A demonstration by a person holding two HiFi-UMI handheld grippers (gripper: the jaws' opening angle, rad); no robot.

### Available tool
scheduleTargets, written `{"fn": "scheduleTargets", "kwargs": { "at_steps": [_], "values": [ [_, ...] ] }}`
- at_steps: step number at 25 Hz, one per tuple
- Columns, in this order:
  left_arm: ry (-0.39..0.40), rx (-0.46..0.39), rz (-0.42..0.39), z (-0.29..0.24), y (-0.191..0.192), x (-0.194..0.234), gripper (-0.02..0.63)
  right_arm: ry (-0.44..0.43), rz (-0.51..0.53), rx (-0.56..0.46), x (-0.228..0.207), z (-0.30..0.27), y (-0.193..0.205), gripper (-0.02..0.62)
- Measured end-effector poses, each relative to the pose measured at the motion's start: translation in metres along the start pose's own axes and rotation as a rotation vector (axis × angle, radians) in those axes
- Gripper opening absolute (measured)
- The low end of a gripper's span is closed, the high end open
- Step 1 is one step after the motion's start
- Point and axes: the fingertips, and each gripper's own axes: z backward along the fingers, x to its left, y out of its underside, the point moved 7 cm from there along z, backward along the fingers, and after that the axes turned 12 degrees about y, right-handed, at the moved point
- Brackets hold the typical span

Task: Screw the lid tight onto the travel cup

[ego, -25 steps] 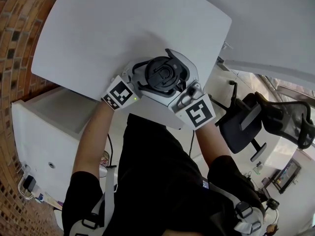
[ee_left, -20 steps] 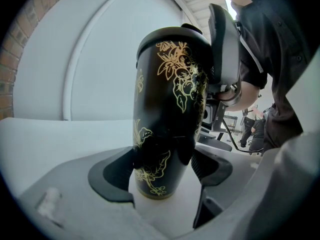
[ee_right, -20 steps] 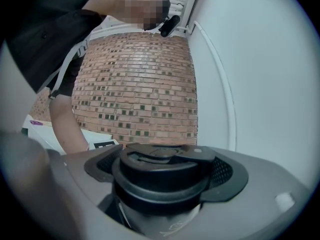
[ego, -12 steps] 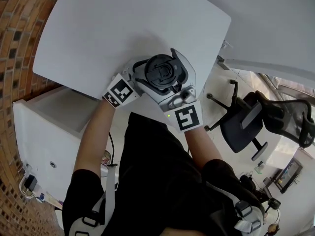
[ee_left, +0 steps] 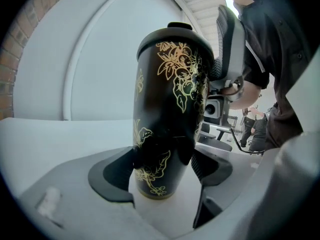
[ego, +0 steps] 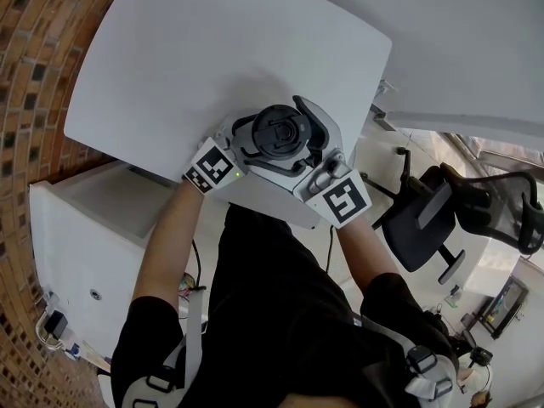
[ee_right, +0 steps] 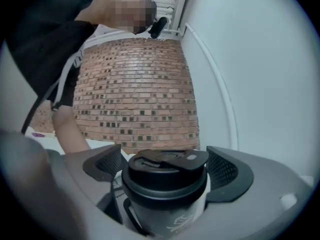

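A black travel cup [ee_left: 170,84] with a gold flower print stands upright on the white table [ego: 212,49]. Its black lid [ego: 279,132] sits on top, flip tab lying flat. My left gripper [ee_left: 165,171] is shut on the cup's lower body, pads pressing both sides. At lid height my right gripper [ee_right: 165,168] stands level, with the lid [ee_right: 162,181] between its jaws. Those jaws have just been opening, and the pads [ee_right: 106,165] stand right beside the lid's rim without pressing it. In the head view both grippers meet at the cup near the table's front edge.
The cup stands close to the table's near edge, right in front of the person's body. A black office chair [ego: 425,219] is at the right, a white cabinet [ego: 93,236] at the left, a brick wall [ego: 34,75] behind. A second white tabletop [ego: 476,41] lies at the upper right.
The right gripper swung left around the lid half a second ago and has now swung back right. The cup and the left gripper have stayed put.
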Motion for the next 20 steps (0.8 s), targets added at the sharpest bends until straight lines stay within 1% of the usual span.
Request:
{"fn": "scheduleTargets", "kwargs": {
  "at_steps": [2,4,5,6,7,10,13,15,20],
  "values": [
    [0.003,0.002,0.001,0.000,0.000,-0.001,0.365,-0.120,0.047,0.036,-0.007,-0.002,-0.003,0.517],
    [0.005,0.002,0.000,0.000,0.000,-0.001,0.365,-0.226,0.118,0.065,-0.009,-0.009,-0.006,0.515],
    [0.005,0.001,0.000,0.000,0.000,0.000,0.365,-0.262,0.154,0.073,-0.008,-0.012,-0.007,0.514],
    [0.004,0.000,0.000,0.000,0.000,0.001,0.365,-0.279,0.174,0.072,-0.006,-0.015,-0.008,0.512],
    [0.003,-0.001,0.000,0.001,0.000,0.001,0.365,-0.279,0.173,0.063,-0.005,-0.017,-0.009,0.497],
    [0.004,0.000,0.002,0.001,0.000,0.001,0.365,-0.226,0.114,0.023,-0.004,-0.015,-0.009,0.492],
    [0.005,0.000,0.002,0.001,0.000,0.001,0.365,-0.158,0.105,0.007,-0.002,-0.015,-0.010,0.492],
    [0.004,0.001,0.000,0.001,0.000,0.001,0.365,-0.095,0.108,-0.006,0.000,-0.014,-0.009,0.492],
    [0.003,-0.001,0.001,0.000,0.000,0.001,0.365,0.086,0.108,-0.002,0.005,-0.014,-0.009,0.491]
  ]
}}
